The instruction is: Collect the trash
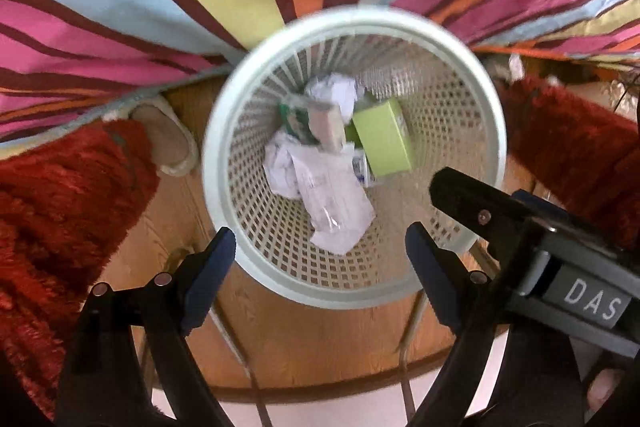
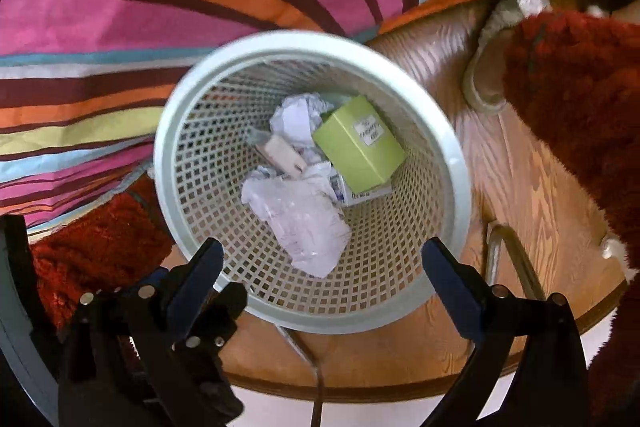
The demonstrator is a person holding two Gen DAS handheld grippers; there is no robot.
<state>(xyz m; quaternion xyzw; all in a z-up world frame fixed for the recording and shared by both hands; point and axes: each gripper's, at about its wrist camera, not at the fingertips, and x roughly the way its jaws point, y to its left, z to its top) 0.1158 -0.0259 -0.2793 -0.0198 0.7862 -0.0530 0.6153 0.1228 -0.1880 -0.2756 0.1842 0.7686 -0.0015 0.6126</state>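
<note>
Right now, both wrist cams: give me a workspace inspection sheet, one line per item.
Surface: wooden floor, partly covered by red shaggy rug.
Job's things: white mesh basket holding green box, crumpled paper, small beige packet.
Clutter: slipper beside the basket.
Grippers: left claw open, empty, above the basket; right claw open, empty, above the basket.
Cables: nothing seen.
Surroundings: striped bedcover behind the basket; metal frame bars on the floor.
</note>
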